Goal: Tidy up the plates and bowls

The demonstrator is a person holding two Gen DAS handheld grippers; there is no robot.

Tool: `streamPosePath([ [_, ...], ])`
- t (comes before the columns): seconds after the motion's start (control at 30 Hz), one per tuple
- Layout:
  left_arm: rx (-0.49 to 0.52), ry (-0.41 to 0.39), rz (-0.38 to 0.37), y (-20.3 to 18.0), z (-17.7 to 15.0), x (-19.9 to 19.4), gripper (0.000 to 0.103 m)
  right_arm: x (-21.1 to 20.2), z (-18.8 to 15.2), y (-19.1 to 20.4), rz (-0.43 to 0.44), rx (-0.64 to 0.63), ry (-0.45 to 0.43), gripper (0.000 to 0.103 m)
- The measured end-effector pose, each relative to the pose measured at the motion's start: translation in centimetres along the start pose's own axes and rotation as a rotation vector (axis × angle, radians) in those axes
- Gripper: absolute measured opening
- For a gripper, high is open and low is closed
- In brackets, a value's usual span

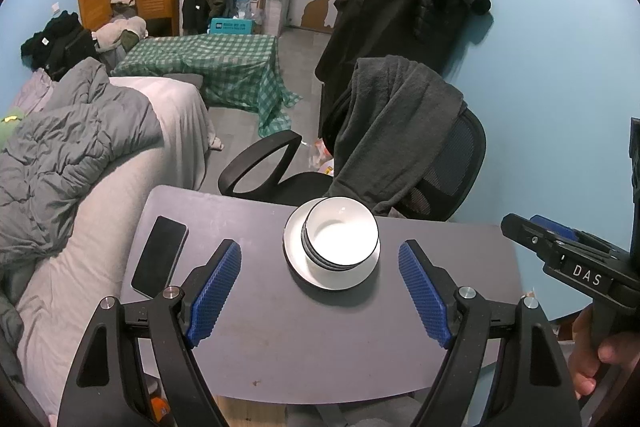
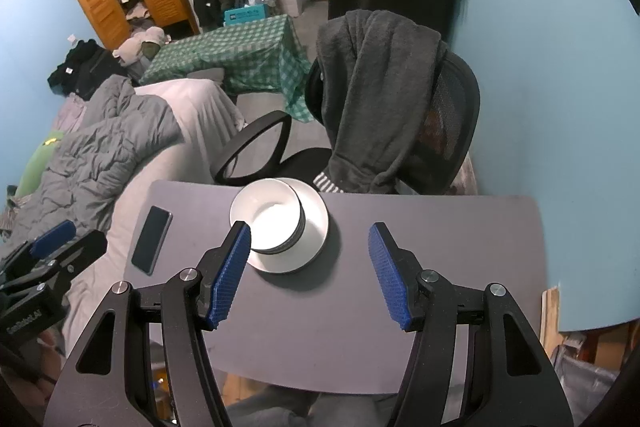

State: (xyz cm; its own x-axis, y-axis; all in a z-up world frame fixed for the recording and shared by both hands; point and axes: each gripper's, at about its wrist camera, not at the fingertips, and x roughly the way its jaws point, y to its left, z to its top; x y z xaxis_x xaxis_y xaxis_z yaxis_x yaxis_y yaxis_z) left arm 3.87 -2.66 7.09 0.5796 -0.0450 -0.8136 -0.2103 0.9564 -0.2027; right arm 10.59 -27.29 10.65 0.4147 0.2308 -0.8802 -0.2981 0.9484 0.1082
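Both grippers hang angled down over the grey table (image 1: 248, 347), nothing between the pads. The left gripper (image 1: 320, 291) gapes wide; the right gripper (image 2: 310, 275) stands wide too, empty. The bowls (image 1: 340, 235) sit nested on the plate (image 1: 304, 267) at twelve o'clock from the left gripper, eleven from the right. A phone (image 1: 160, 255) lies at ten.

Left claw (image 1: 320, 281) and right claw (image 2: 310, 267) hover, jaws apart.
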Motion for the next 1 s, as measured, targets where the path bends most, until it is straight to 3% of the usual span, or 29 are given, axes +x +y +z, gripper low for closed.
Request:
streamPosePath([
  [0.77, -0.070, -0.017, -0.002, 0.55, 0.22, -0.59, 0.082, 0.05, -0.04, -0.04, -0.002, -0.002, -0.001, 0.061],
  [1.0, -0.035, -0.015, 0.023, -0.37, 0.23, -0.46, 0.082, 0.16, 0.24, -0.18, 0.000, -0.006, -0.002, 0.061],
])
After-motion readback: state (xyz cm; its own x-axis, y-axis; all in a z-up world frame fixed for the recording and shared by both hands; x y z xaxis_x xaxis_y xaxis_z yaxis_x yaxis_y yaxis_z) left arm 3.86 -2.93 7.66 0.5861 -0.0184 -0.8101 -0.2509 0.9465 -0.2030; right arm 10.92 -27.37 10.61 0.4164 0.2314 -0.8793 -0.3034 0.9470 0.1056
